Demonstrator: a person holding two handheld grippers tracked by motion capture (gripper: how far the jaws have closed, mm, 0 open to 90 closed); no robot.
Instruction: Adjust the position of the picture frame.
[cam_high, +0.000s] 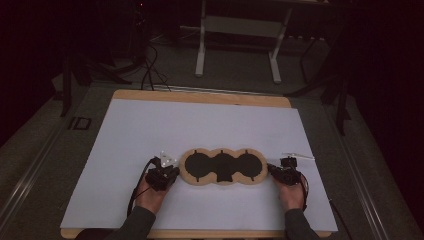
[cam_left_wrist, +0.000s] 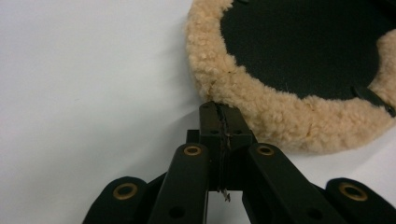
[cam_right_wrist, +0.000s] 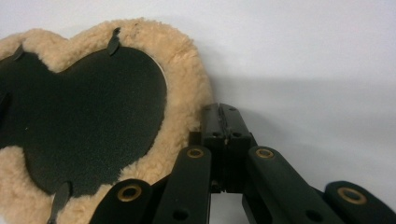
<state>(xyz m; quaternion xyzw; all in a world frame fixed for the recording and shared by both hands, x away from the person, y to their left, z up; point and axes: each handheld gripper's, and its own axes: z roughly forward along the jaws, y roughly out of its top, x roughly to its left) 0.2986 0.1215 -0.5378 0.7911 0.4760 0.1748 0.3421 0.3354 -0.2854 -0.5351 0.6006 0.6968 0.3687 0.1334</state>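
A flat three-lobed pad (cam_high: 223, 167) with a black middle and a tan fleece rim lies on the white sheet (cam_high: 200, 125). My left gripper (cam_high: 175, 170) is at the pad's left end and my right gripper (cam_high: 270, 169) at its right end, each held in a hand. In the left gripper view the gripper (cam_left_wrist: 219, 108) is shut, its tips touching the edge of the fleece rim (cam_left_wrist: 280, 116). In the right gripper view the gripper (cam_right_wrist: 221, 109) is shut too, with the fleece rim (cam_right_wrist: 187, 93) brushing the side of one jaw. Nothing shows between either pair of jaws.
The white sheet covers a wooden tabletop (cam_high: 200, 96) whose edge shows at the back and front. Beyond it, on the dark floor, stand a white table frame (cam_high: 240, 40) and some cables (cam_high: 150, 70). Open sheet surrounds the pad.
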